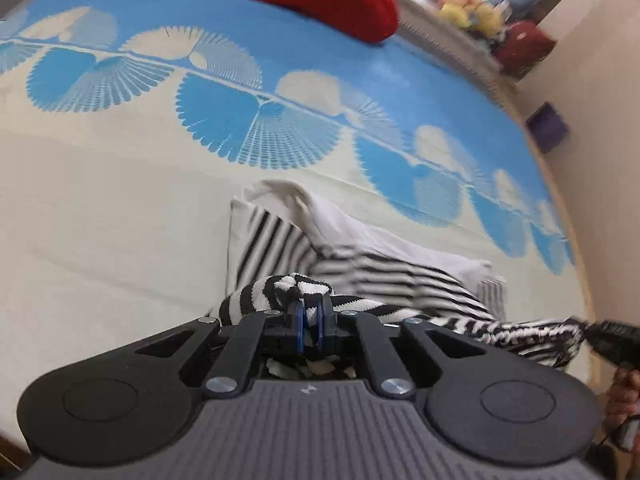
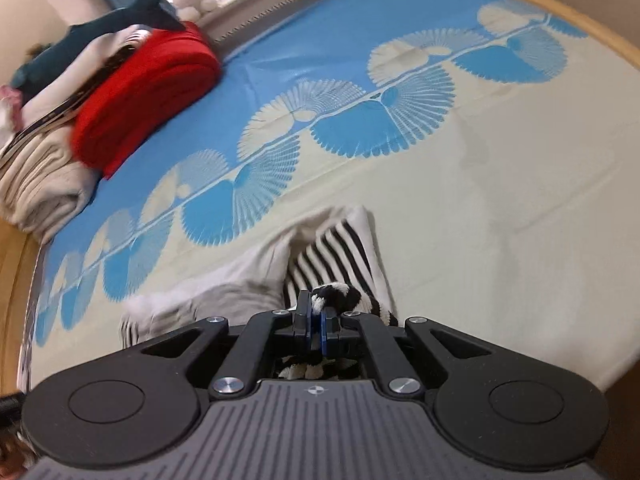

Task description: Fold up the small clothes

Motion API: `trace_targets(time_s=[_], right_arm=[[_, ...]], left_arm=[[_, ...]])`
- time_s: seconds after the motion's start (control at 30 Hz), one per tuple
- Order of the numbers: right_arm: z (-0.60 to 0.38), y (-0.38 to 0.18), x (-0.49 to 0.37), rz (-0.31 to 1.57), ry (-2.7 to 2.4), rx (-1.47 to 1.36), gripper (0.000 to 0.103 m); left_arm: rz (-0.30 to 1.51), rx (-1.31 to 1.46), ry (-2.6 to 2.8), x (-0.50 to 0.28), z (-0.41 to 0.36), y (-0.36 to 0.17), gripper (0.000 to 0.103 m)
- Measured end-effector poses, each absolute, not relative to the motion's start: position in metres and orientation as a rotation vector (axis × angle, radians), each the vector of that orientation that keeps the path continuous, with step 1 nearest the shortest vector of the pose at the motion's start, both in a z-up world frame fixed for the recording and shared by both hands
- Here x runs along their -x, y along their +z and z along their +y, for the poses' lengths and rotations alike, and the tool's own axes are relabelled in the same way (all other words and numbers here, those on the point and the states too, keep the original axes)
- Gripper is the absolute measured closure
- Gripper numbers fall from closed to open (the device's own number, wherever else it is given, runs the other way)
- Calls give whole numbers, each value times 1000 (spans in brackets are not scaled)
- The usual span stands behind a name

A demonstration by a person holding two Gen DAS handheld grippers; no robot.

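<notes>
Both tongs closed tight, each with a bunch of the same black-and-white striped garment pinched between the pads: left gripper on one bunched edge, right gripper on another

Seen from the left wrist, stretched sideways from the left tongs toward the right gripper at the far right edge, so held taut between the two. Ahead of and just below both tongs, draped down onto the bedspread, with a plain white part lying forward of the pinch

Judged light and very soft: knitted, limp, without any stiffness, sagging wherever not supported. Not fragile, not slippery; ribbed knit likely to catch well on the pads, but also to stretch if pulled hard. Best taken at corners or along a hem, with a bit of bunched fabric in the pinch, as now, and kept in gentle tension so the fold line stays straight

No brand, label or readable writing on the garment or bedspread; only a small emblem on the grey body behind the right tongs, not legible
</notes>
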State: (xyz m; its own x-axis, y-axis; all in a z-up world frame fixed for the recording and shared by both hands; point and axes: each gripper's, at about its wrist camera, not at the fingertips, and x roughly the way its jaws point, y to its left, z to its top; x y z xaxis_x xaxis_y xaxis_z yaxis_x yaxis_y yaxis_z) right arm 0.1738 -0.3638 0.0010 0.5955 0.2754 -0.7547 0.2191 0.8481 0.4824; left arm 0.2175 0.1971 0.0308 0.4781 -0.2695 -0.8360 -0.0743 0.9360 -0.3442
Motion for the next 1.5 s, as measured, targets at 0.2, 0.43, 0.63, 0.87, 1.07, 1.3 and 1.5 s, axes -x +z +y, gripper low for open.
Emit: trace_targets(time_s=[0.2,0.43,0.63,0.87,1.07,1.3,1.5], right_arm=[[-358,-43,-233,930,25,-584,90],[-384,-39,-207,783,64,-719,66],[-363,-45,-197,835,201,-438,60],[-308,-61,-195,806,226,83,52],[-284,-77,-220,785,223,244,51],[-265,-80,-241,761,276,310,66],[-288,-51,-258,650,235,69,95]], left_arm=[[1126,499,-114,-267,216,-10,90],[987,509,-263,-244,213,15,61],[989,174,-269,-228,182,10,43],[1004,-95,-214,-228,162,-25,43],[979,-185,-177,-252,145,-43,43],[966,-212,-242,-273,140,-54,68],[808,-100,-236,-282,163,-21,97]])
